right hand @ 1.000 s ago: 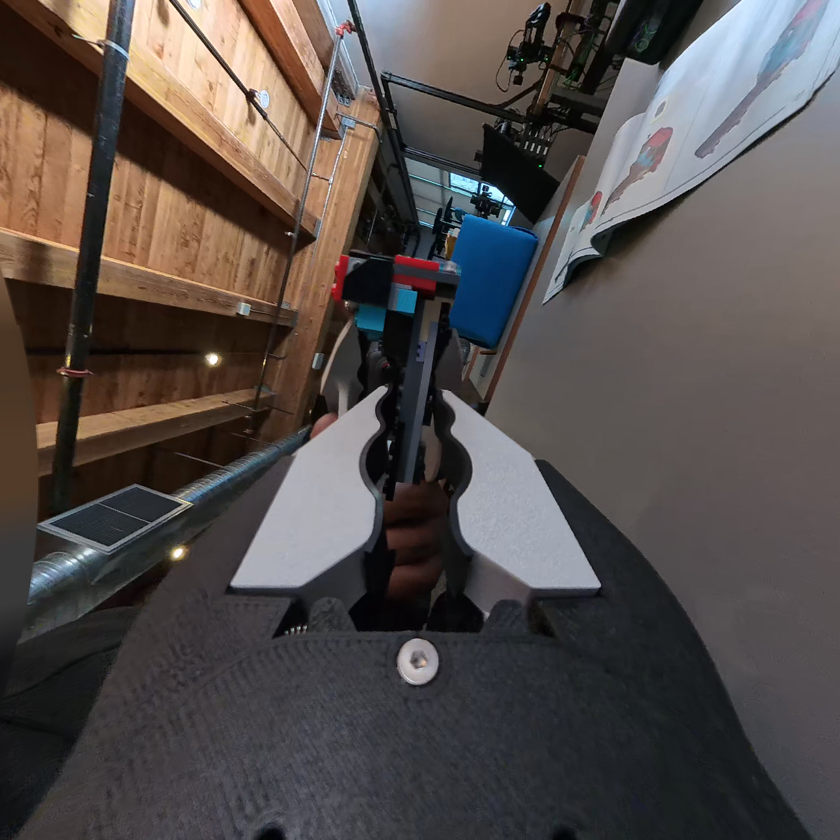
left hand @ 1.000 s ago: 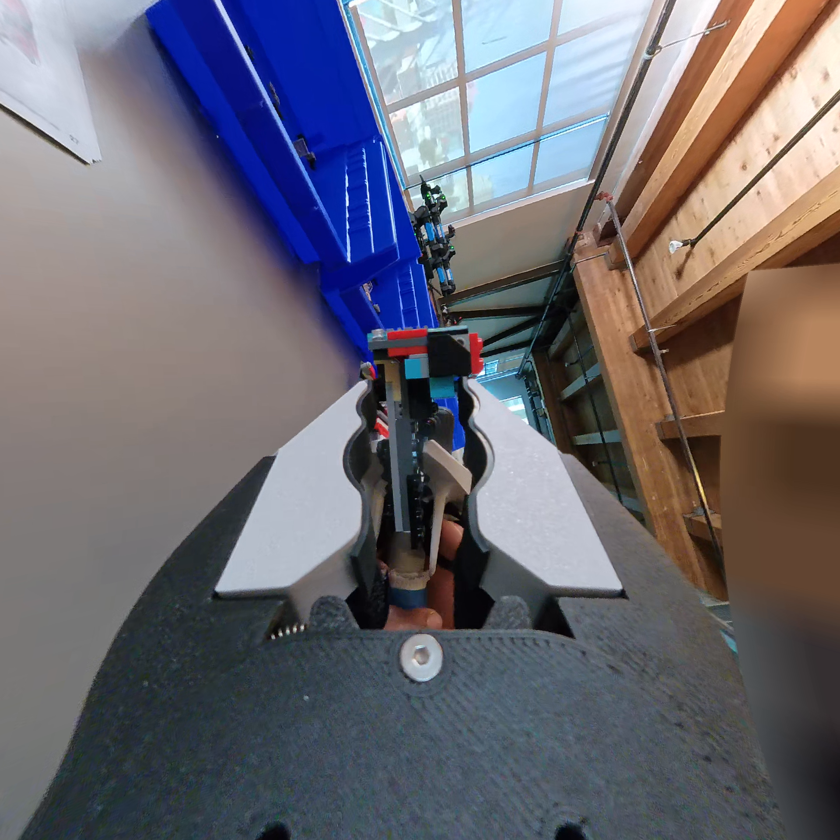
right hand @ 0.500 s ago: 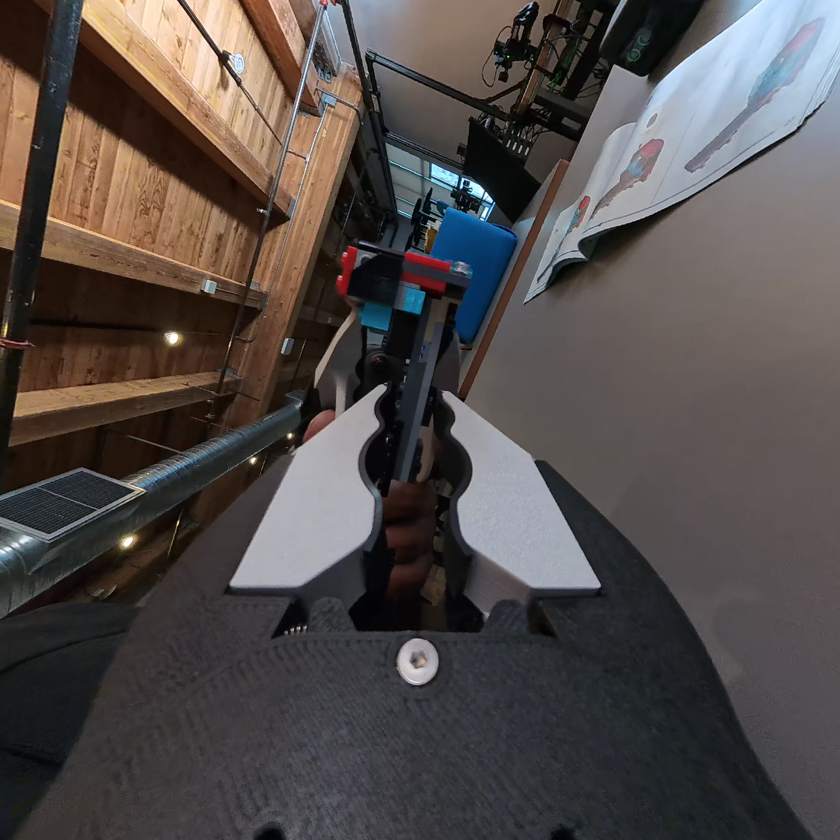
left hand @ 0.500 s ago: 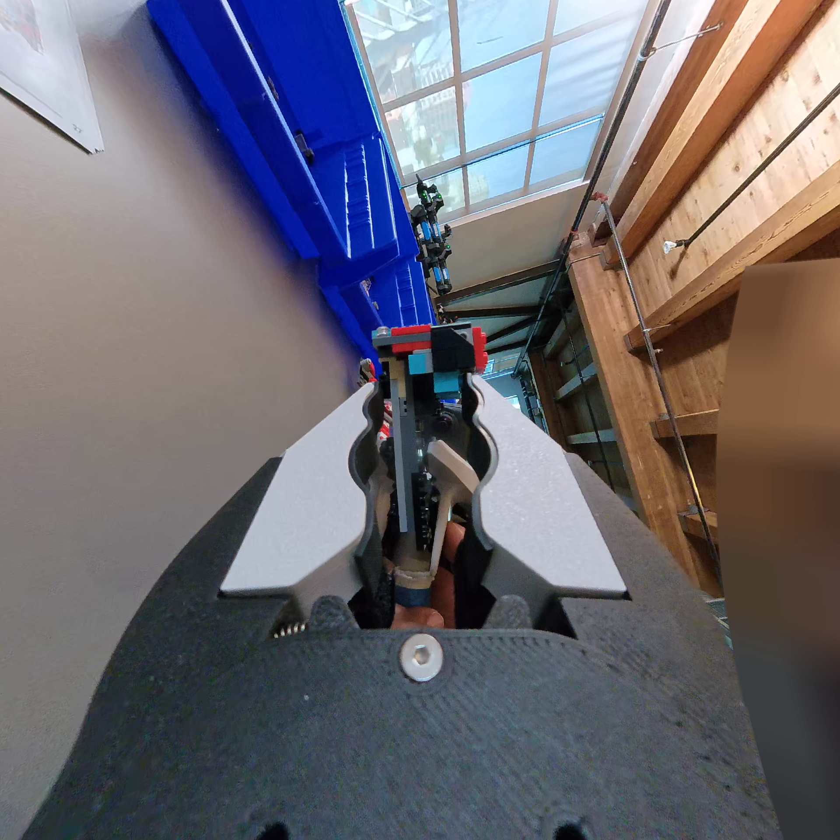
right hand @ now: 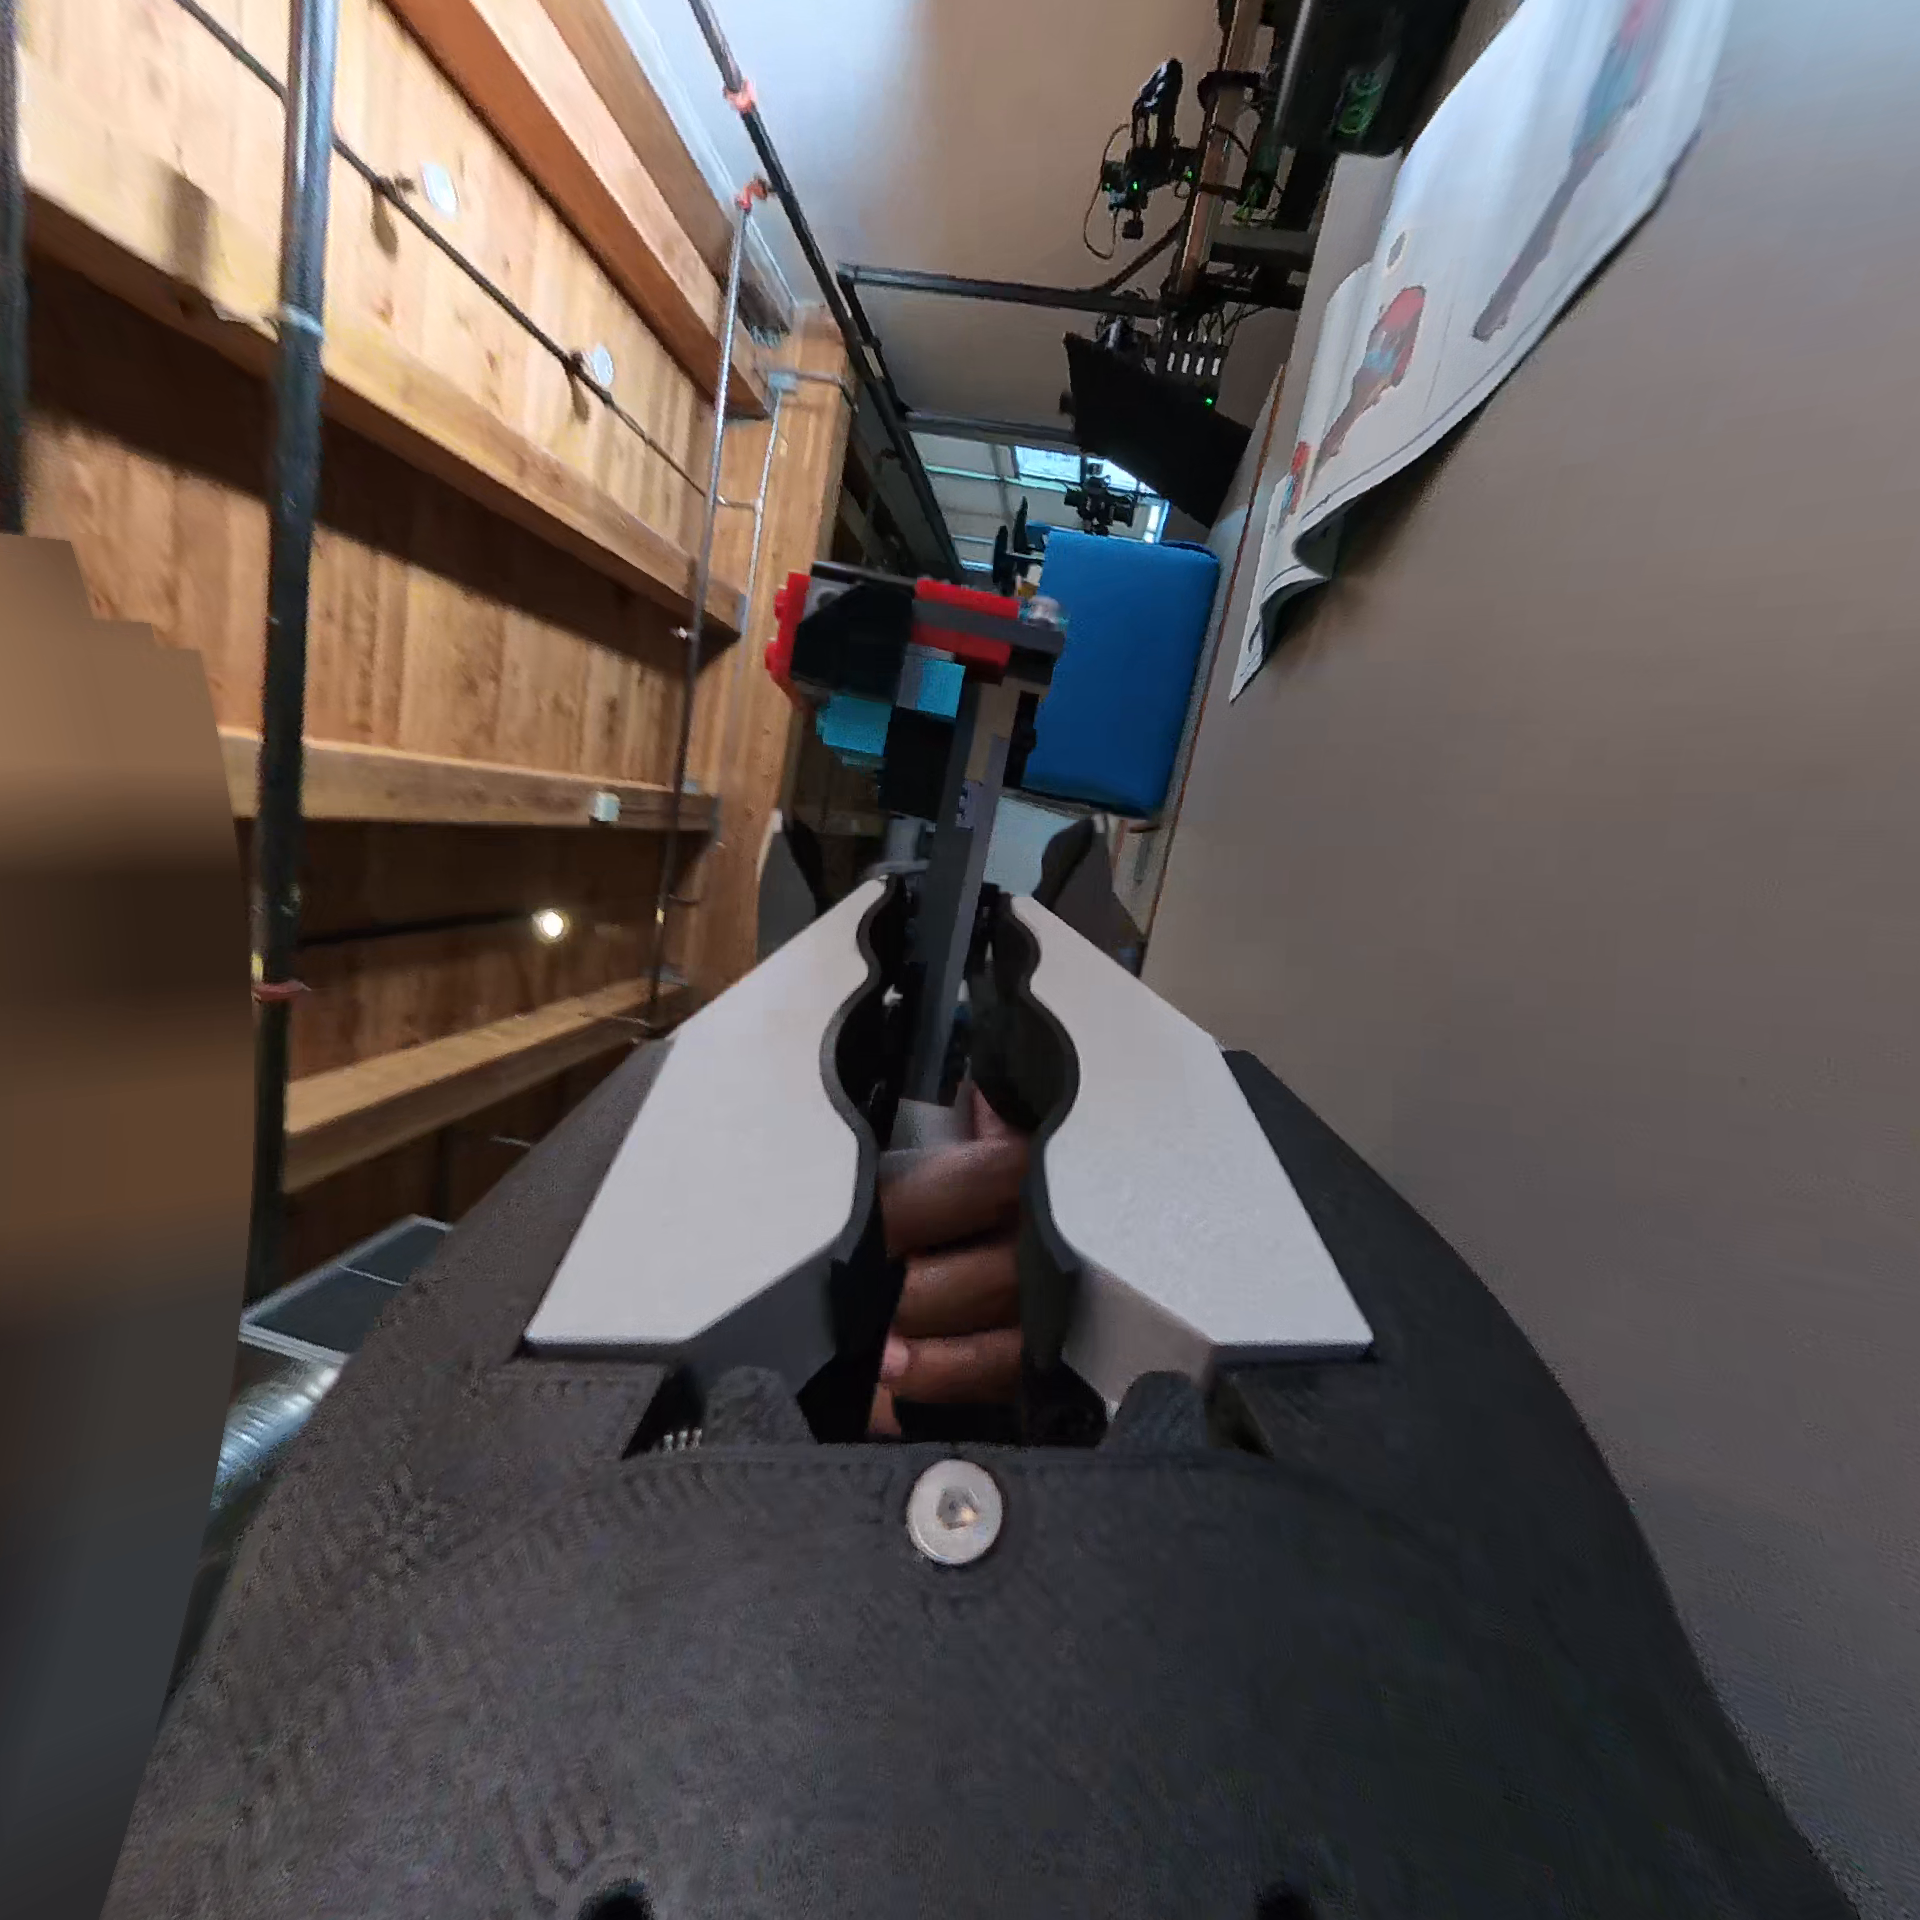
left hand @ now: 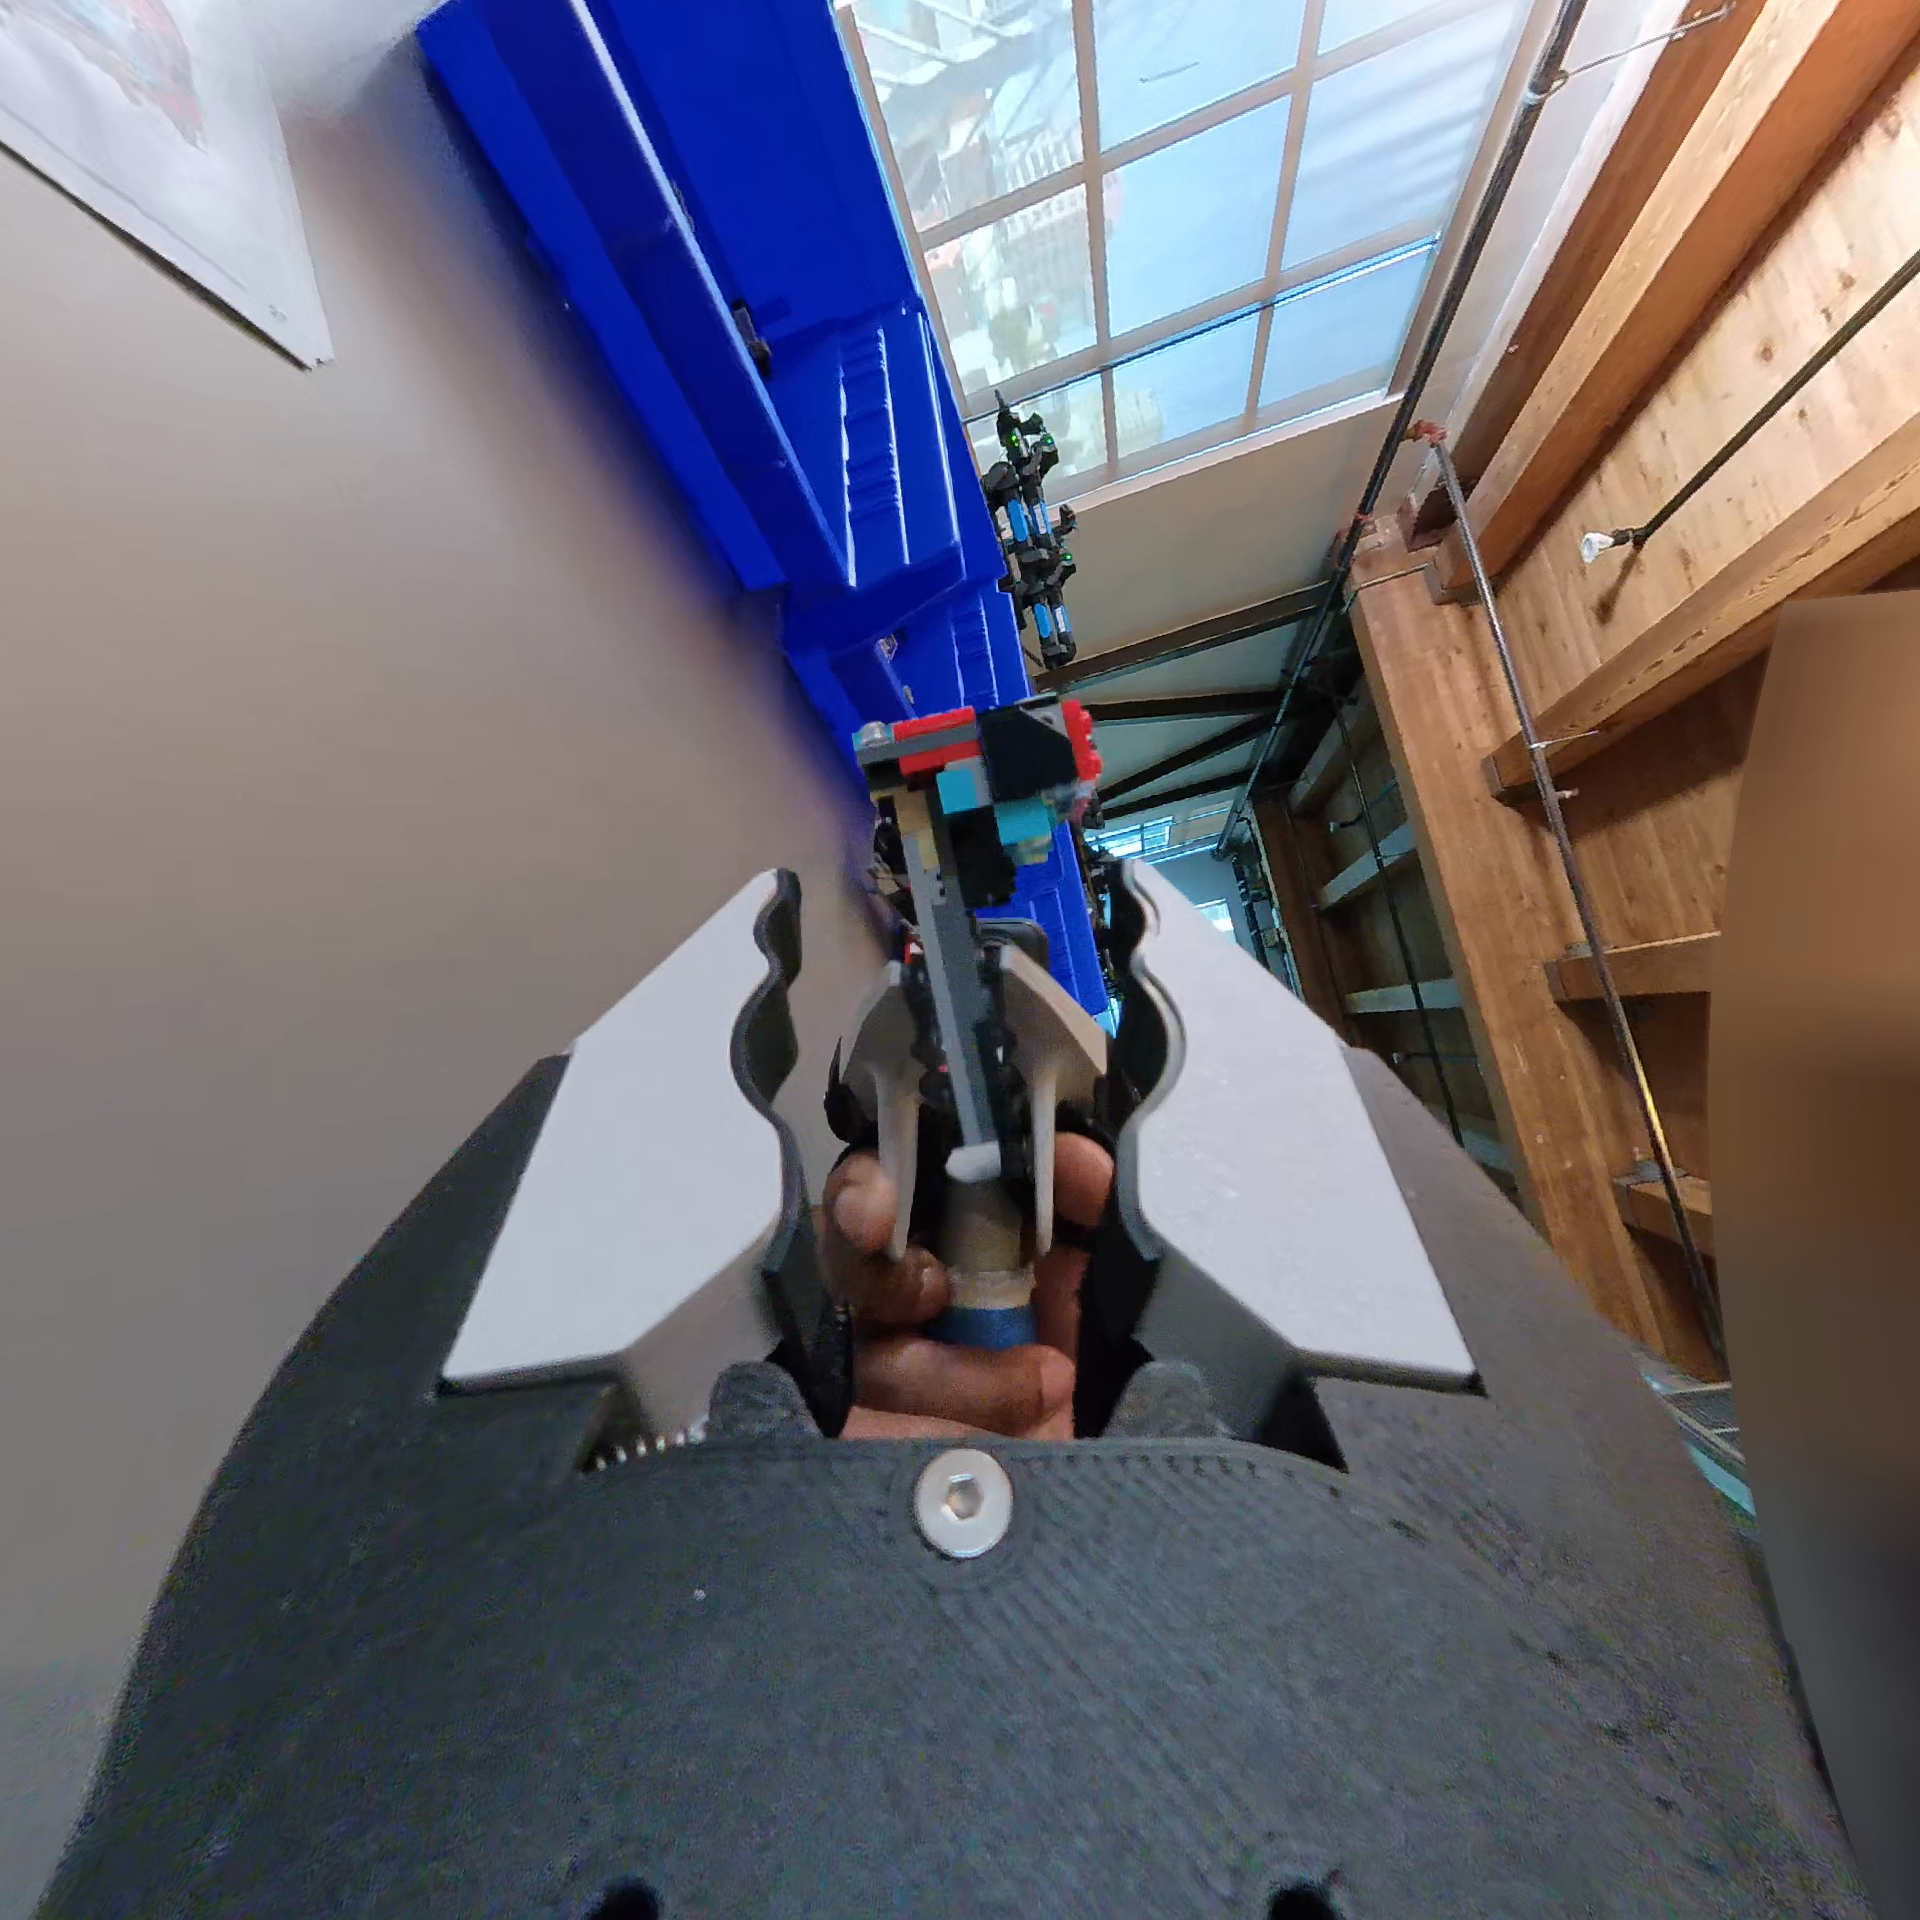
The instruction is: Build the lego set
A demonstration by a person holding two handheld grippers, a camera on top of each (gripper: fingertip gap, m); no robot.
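Pinching the grey spine of the lego model (right hand: 940, 790), the right tool (right hand: 948, 914) holds it aloft; the left tool (left hand: 961, 914) stands spread around it, untouching. Blue bins (left hand: 748, 312) and an instruction booklet (right hand: 1455, 312) sit on the surface (right hand: 1558, 935).

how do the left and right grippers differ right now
The left gripper has its fingers spread wide, clear of the lego model; the right gripper has its fingers closed on the lego model's grey stem. Both face each other along the same model, and both have grey fingers on a black body.
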